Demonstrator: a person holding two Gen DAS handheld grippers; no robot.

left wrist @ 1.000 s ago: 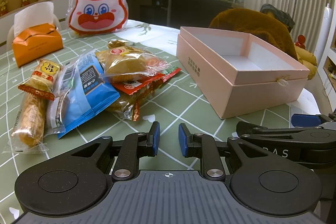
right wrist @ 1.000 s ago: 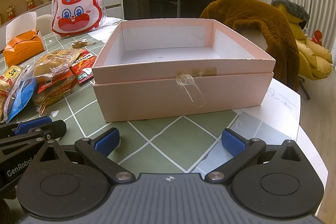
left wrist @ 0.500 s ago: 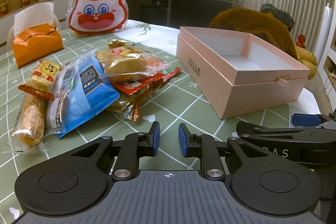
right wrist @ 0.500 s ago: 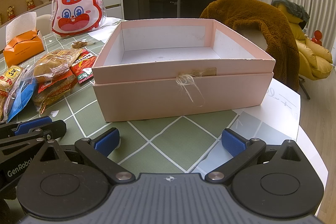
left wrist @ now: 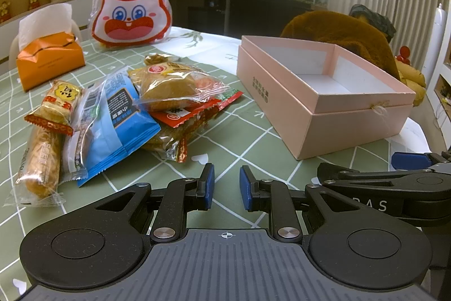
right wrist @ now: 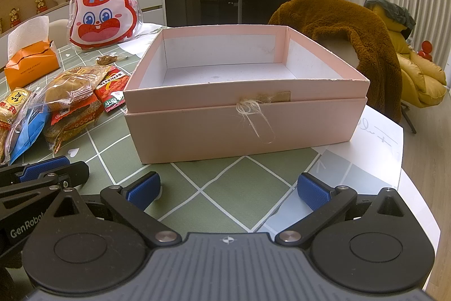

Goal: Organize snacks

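Note:
A pile of wrapped snacks lies on the green checked tablecloth: a long biscuit pack (left wrist: 42, 148), a blue packet (left wrist: 118, 120), a bun in clear wrap (left wrist: 174, 89) and a red packet (left wrist: 186, 114) under it. To their right stands an open, empty pink box (left wrist: 324, 103); in the right wrist view the pink box (right wrist: 242, 103) is straight ahead. My left gripper (left wrist: 225, 186) hovers low over the cloth just short of the pile, jaws nearly together with nothing between them. My right gripper (right wrist: 228, 191) stands wide open and empty in front of the box.
A rabbit-face bag (left wrist: 131, 10) and an orange tissue box (left wrist: 49, 58) stand at the back left. A chair draped with a brown fleece coat (right wrist: 338, 27) is behind the box. The round table's edge (right wrist: 417, 199) runs close on the right.

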